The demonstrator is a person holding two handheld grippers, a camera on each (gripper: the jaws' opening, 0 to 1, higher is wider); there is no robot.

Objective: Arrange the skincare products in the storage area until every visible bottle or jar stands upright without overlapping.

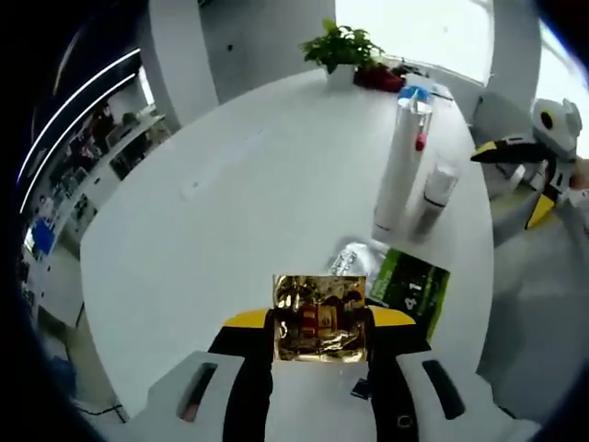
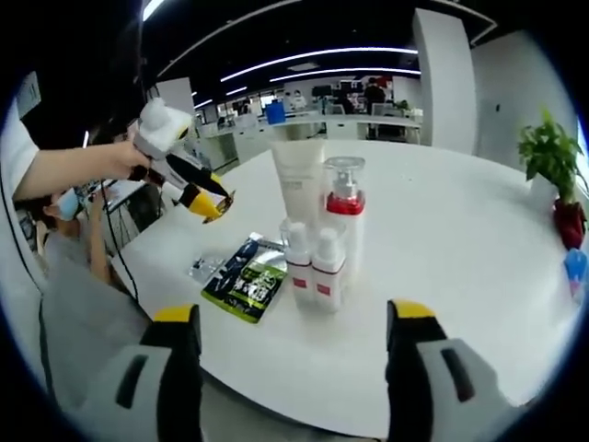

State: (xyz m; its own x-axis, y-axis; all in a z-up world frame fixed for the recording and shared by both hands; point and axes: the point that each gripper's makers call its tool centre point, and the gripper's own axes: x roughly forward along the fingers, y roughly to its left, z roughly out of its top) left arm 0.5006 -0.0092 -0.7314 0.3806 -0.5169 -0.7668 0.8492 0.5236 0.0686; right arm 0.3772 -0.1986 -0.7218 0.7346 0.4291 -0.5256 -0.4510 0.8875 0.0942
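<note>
Left gripper (image 1: 320, 322): jaws clenched on a gold jar (image 1: 320, 319), held above the near edge of the round white table (image 1: 230, 184). From this gripper, a green sachet (image 1: 411, 285) lies flat on the table at 1 o'clock, with a clear wrapper (image 1: 354, 256) just beside it toward 12 o'clock. Beyond these, still at 1 o'clock, a tall white tube (image 1: 401, 166) stands upright with a smaller bottle (image 1: 436, 195) close on its right. A potted plant (image 1: 342, 51) sits at the far table edge at 12 o'clock. In the right gripper view the left gripper (image 2: 210, 204) enters at 10 o'clock, held by a hand (image 2: 124, 158) with the forearm reaching in from the left edge; it is angled down toward the table. Right gripper (image 2: 294, 336): jaws spread wide apart, nothing between them, hovering off the table's near edge. Straight ahead at 12 o'clock stand two small white bottles (image 2: 313, 267) with red labels, upright and touching side by side; directly behind them a pump bottle (image 2: 345, 207) with a red collar, and the white tube (image 2: 299, 180) behind that. The sachet (image 2: 247, 281) lies at 11 o'clock, left of the bottles. The right gripper (image 1: 529, 157) also shows in the left gripper view at 2 o'clock, off the table edge.
</note>
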